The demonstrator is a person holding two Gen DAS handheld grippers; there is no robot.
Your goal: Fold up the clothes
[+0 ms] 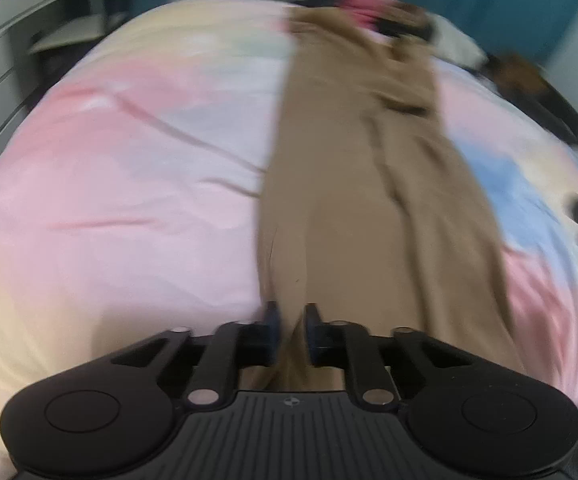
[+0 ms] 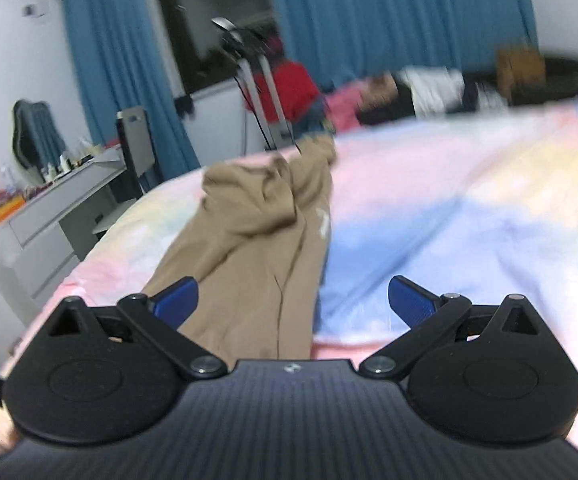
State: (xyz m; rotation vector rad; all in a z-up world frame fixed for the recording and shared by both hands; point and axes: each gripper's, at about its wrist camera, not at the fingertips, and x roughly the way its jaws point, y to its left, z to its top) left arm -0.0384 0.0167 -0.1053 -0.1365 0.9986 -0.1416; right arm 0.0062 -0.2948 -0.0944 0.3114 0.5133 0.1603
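Tan trousers (image 1: pixel 369 184) lie lengthwise on the bed (image 1: pixel 129 200); your left gripper (image 1: pixel 291 332) pinches their near end, jaws narrow, right gripper (image 2: pixel 293 300) hovers above them, jaws wide; next grab beside the left, fold

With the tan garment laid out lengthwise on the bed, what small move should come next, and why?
Probably close the right gripper on the near end of the tan garment. Its jaws stand wide open above that end, while the left gripper already looks pinched on the fabric's near edge, so both ends would be held for folding.
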